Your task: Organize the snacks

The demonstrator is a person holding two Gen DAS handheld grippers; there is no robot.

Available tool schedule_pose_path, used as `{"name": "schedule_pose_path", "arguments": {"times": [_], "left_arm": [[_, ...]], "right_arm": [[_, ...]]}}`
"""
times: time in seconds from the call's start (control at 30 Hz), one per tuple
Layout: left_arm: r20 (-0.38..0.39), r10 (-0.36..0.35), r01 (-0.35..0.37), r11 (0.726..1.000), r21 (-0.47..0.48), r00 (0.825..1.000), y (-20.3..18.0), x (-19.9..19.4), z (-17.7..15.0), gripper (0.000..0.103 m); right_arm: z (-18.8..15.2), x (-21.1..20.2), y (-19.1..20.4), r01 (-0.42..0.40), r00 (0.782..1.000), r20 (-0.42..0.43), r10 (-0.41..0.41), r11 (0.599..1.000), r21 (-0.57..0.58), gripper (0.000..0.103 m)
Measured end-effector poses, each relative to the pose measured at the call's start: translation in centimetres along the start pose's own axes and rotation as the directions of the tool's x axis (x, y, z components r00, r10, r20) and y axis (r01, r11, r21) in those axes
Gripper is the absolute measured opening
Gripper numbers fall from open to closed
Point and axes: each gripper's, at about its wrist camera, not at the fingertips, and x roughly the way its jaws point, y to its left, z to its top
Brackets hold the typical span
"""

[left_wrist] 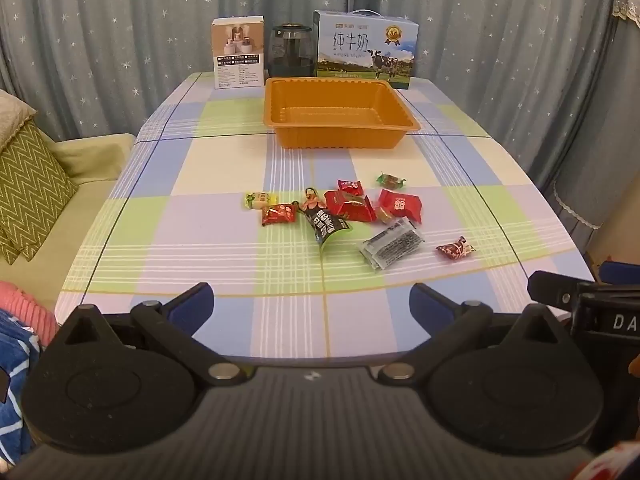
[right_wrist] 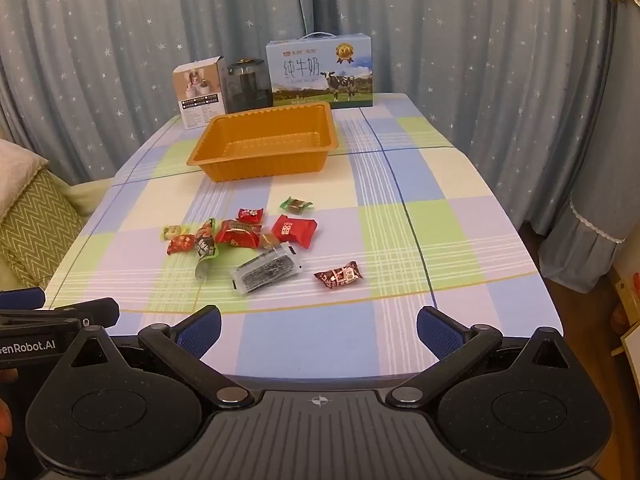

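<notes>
Hovering over the near edge of the checked pastel tablecloth table (left_wrist: 224,248): both grippers, tilted down toward it. Left gripper (left_wrist: 312,306) has jaws spread fully wide, nothing between the blue pads (left_wrist: 192,306). Right gripper (right_wrist: 318,330) likewise, jaws wide apart and holding nothing.

Landmark: orange rectangular plastic tray (left_wrist: 340,142), no snacks in it, sitting toward the far half of the table.

Snacks all lie on the cloth nearer the grippers than the tray, none touching it:
- green-and-brown wrapped candy (left_wrist: 390,180), closest to the tray
- cluster of red foil packets (left_wrist: 352,204) just beyond that, packets touching or overlapping
- yellow-green wrapped sweet (left_wrist: 260,200) at the cluster's left end
- black pouch with white lettering (left_wrist: 326,226) on the cluster's near side
- clear packet with dark printed contents (left_wrist: 392,248), further from the tray
- dark red wrapped candy (left_wrist: 456,248), apart from the rest, to the right

Behind the tray: blue milk carton box with cow print (left_wrist: 366,50), dark glass jar (left_wrist: 290,50), white product box (left_wrist: 239,52). Star-patterned blue curtain (left_wrist: 120,20) behind those.
</notes>
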Motion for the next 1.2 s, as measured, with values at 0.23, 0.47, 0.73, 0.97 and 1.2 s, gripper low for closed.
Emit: {"name": "schedule_pose_path", "arguments": {"times": [0.23, 0.47, 0.73, 0.97, 1.2], "left_arm": [[0.014, 0.007, -0.007, 1.0, 0.001, 1.0, 0.16, -0.03, -0.53, 0.103], [0.008, 0.001, -0.001, 1.0, 0.0, 1.0, -0.14, 0.01, -0.34, 0.103], [0.007, -0.002, 0.002, 1.0, -0.005, 1.0, -0.07, 0.07, -0.16, 0.103], [0.007, -0.003, 0.003, 1.0, -0.004, 1.0, -0.11, 0.05, -0.16, 0.103], [0.007, -0.003, 0.003, 1.0, -0.008, 1.0, -0.06, 0.02, -0.11, 0.103]], "right_arm": [[0.04, -0.04, 0.0, 0.001, 1.0, 0.011, -0.001, 1.0, -0.003, 0.103], [-0.1, 0.13, -0.15, 0.001, 1.0, 0.013, -0.001, 1.0, -0.003, 0.103], [0.04, 0.09, -0.05, 0.001, 1.0, 0.014, -0.001, 1.0, -0.001, 0.103], [0.19, 0.1, -0.12, 0.0, 1.0, 0.012, 0.0, 1.0, 0.0, 0.103], [0.22, 0.13, -0.1, 0.003, 1.0, 0.014, -0.003, 1.0, 0.0, 0.103]]}}
